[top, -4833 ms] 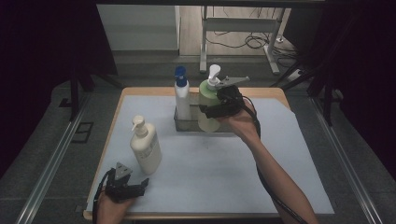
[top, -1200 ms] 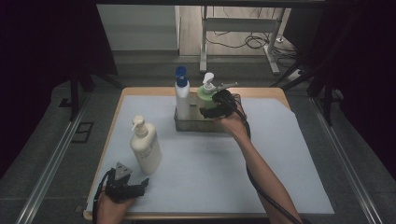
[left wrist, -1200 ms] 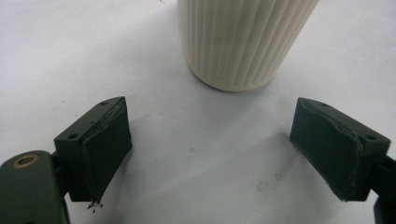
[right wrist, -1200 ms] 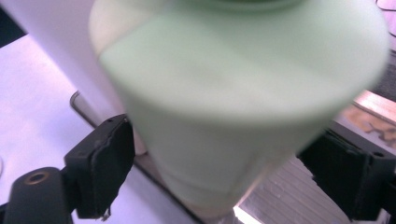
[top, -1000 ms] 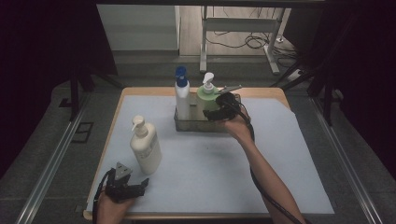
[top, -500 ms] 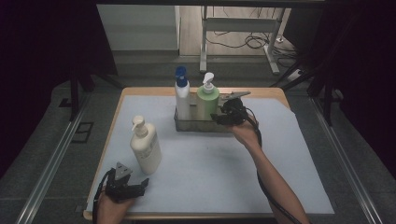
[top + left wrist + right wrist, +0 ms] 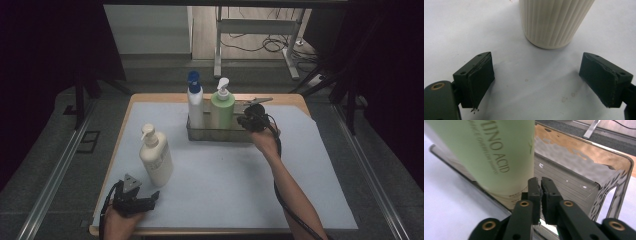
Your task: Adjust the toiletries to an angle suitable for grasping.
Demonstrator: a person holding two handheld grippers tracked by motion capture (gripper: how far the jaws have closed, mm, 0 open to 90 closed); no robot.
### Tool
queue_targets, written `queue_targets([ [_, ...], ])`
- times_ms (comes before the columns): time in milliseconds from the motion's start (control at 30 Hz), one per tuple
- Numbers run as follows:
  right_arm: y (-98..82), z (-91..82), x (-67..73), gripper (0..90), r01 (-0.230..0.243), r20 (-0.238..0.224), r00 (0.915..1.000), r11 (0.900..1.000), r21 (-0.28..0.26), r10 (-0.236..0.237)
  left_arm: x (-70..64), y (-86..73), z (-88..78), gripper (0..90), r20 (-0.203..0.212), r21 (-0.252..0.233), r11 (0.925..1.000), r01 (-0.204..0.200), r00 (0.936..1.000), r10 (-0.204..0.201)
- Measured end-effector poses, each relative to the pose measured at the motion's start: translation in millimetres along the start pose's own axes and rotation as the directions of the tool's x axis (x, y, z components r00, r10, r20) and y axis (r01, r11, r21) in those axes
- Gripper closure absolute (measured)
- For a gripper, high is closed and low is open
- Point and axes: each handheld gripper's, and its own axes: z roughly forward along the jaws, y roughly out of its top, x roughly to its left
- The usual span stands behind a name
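Bottles fill this counter (image 7: 300, 165) from left to right: a cream pump bottle (image 7: 156, 156) stands alone on the near left of the white mat, while a white bottle with a blue cap (image 7: 195, 102) and a green pump bottle (image 7: 222, 106) stand side by side in the left end of a metal tray (image 7: 220, 135) at the far middle.

At the near left edge the left gripper (image 7: 131, 199) rests on the mat, its jaws spread wide and empty; in the left gripper view the ribbed base of the cream bottle (image 7: 554, 22) stands just beyond them, apart from both pads.

At the tray's right end the right gripper (image 7: 252, 121) has just closed its jaws with nothing between them. The right gripper view shows the pads pressed together (image 7: 541, 195), close against the foot of the green bottle (image 7: 486, 152) and above the tray's empty right section (image 7: 574, 182).

The risks from here appear to lie in clearance. A sideways move by the shut right gripper could nudge the tall, narrow green bottle and tip it against its blue-capped neighbour, or its trailing cable could catch the tray rim and drag the tray. On the left, closing too low or off-centre on the cream bottle could let its rounded, ribbed body slide out and topple.
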Motion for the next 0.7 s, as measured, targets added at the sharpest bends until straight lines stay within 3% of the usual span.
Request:
queue_targets([
  [233,3.7,13.7,1.3,89.7,-0.011,0.039,0.9992,1.000,0.025,0.010,-0.1,0.0,0.0,12.2,0.000,-0.001,1.0000,0.001,1.0000,-0.001],
  [700,6.5,36.2,3.0,89.7,-0.047,0.032,0.9985,0.997,0.057,0.045,-0.1,0.0,0.0,12.2,0.001,0.000,1.0000,0.003,1.0000,-0.003],
])
